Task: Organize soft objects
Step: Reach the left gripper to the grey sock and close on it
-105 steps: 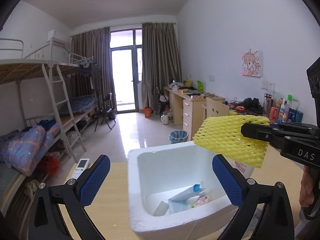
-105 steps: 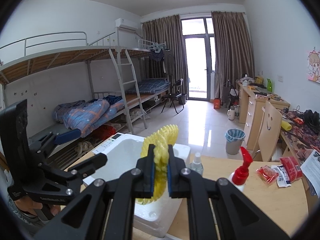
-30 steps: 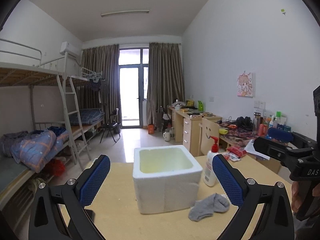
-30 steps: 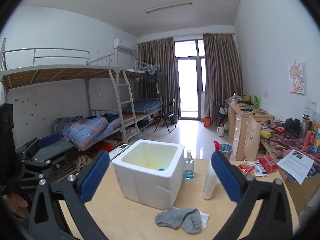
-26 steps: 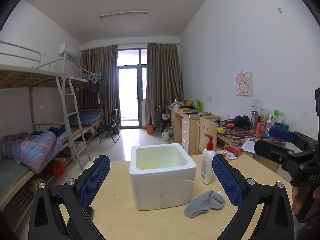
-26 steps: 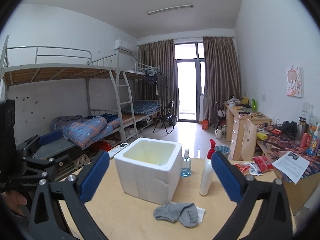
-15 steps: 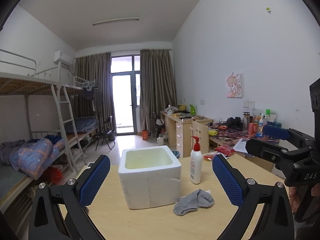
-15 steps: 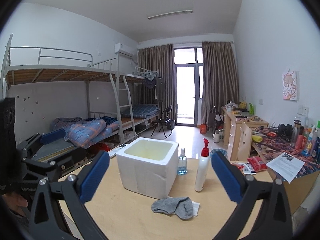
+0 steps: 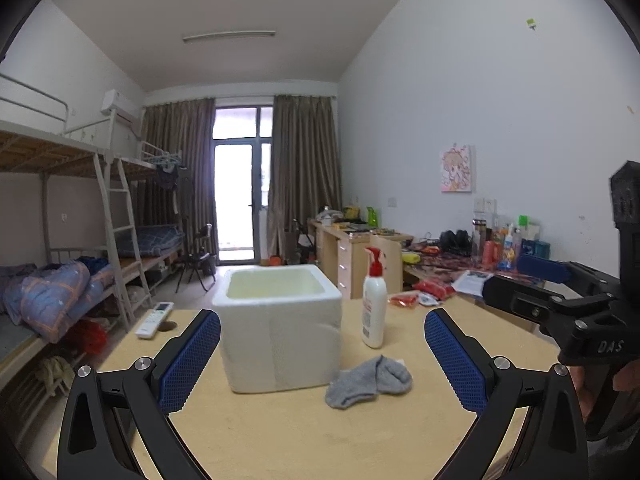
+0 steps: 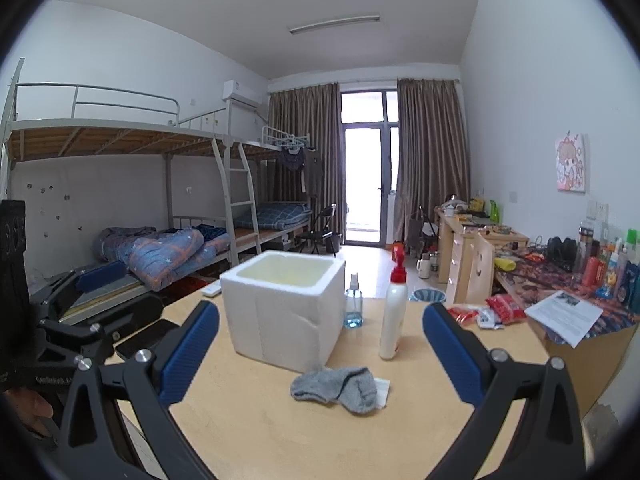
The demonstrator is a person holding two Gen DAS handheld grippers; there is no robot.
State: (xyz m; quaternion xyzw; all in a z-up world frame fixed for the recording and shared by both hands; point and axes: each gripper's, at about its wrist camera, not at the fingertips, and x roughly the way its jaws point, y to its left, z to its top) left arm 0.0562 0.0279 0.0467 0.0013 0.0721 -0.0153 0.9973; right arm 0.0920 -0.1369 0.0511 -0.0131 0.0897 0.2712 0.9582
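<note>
A grey sock (image 10: 335, 388) lies crumpled on the wooden table (image 10: 280, 432), just in front of the white foam box (image 10: 282, 308) and near the foot of the white pump bottle (image 10: 394, 312). Both the left gripper (image 9: 322, 364) and the right gripper (image 10: 320, 356) hang above the table's near edge with their blue pads wide apart and nothing between them. The step in hand looks like reaching for the sock; the next move calls for lowering one gripper over it, pinching a fold, then lifting it into the box's open top.

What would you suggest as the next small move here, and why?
Probably bring the right gripper down over the grey sock. Both grippers are open and empty, and the sock lies loose on the table in front of the white foam box, outside it.
</note>
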